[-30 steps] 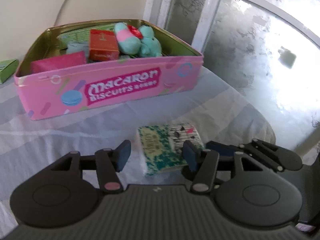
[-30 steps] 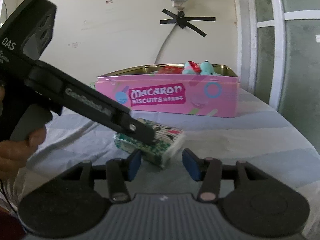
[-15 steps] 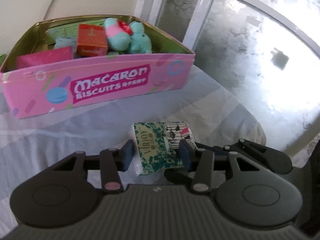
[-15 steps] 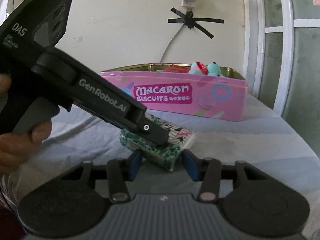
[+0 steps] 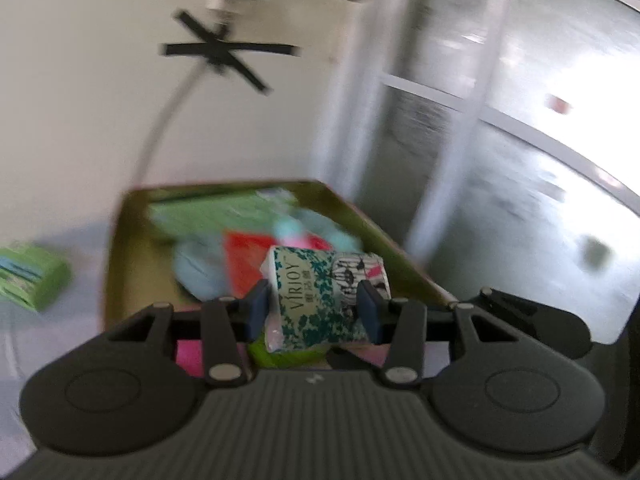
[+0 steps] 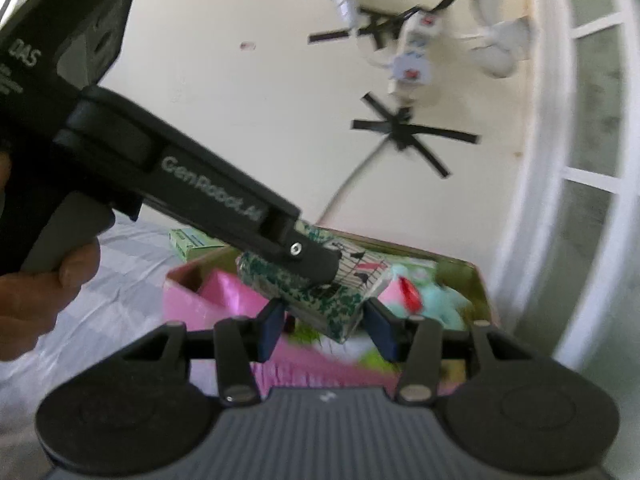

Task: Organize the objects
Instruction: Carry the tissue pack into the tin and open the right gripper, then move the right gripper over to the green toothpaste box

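Left gripper (image 5: 316, 314) clamped on tissue pack (image 5: 320, 300), right gripper (image 6: 326, 330) pinching it too, above pink tin (image 6: 180, 300), pale tablecloth (image 6: 120, 280), cream wall (image 5: 80, 100) far.

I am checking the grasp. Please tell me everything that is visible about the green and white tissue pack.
The tissue pack is a soft plastic-wrapped packet, white with a green leaf print, the word VIRJOY and a striped panel with birds. The left gripper is shut on its sides. It hangs tilted in the air above the open pink tin. The right gripper flanks one end; contact is unclear.
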### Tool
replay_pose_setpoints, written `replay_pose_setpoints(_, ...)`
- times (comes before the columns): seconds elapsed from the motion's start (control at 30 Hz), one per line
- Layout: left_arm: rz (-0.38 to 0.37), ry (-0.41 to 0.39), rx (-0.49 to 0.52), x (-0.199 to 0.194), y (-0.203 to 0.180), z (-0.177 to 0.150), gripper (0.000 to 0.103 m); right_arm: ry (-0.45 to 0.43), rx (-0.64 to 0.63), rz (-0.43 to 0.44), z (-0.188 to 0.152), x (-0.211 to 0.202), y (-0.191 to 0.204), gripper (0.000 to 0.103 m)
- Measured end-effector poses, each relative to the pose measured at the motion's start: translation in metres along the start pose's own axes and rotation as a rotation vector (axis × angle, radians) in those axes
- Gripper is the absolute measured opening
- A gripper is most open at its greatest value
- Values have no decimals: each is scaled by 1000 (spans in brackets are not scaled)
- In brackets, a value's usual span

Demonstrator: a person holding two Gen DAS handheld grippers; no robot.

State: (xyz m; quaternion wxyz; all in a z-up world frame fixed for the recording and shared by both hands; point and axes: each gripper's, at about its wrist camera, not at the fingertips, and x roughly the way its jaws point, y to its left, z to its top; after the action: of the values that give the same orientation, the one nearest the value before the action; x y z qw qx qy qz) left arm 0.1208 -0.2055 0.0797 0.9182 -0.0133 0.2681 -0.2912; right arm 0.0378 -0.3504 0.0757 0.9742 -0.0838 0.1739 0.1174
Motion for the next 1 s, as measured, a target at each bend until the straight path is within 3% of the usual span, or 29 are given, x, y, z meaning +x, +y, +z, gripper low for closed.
replay_pose_setpoints(0.13,86,18,-77,40,33,11,49,92,-10,27,19,67,7,47)
replay_pose_setpoints(0.2,131,26,-90,57,44,13,50,143,-45,28,20,89,14,69)
replay_pose_setpoints(0.27,181,43,-97,67,53,10,50,151,-53,3,17,99,16,72)
replay_pose_setpoints(0.43,198,37,-108,54,62,3,51,131,32,12,6,79,6,72)
replay_pose_setpoints(0.57,172,-20,-101,19,63,-10,57,85,103,-16,-5,47,4,72)
replay_pose_setpoints(0.7,180,-57,-89,-31,76,-42,58,30,154,-28,-8,20,8,71)
replay_pose_setpoints(0.77,246,-58,-77,-50,91,-60,58,8,161,0,-2,12,13,71)
replay_pose_setpoints(0.87,442,-8,-83,-66,131,-86,58,-24,120,76,13,4,36,71)
replay_pose_setpoints(0.93,579,47,-134,-73,167,-102,57,-26,86,149,24,6,59,71)
replay_pose_setpoints(1.0,697,52,-175,-84,201,-115,57,-2,94,230,36,18,83,70)
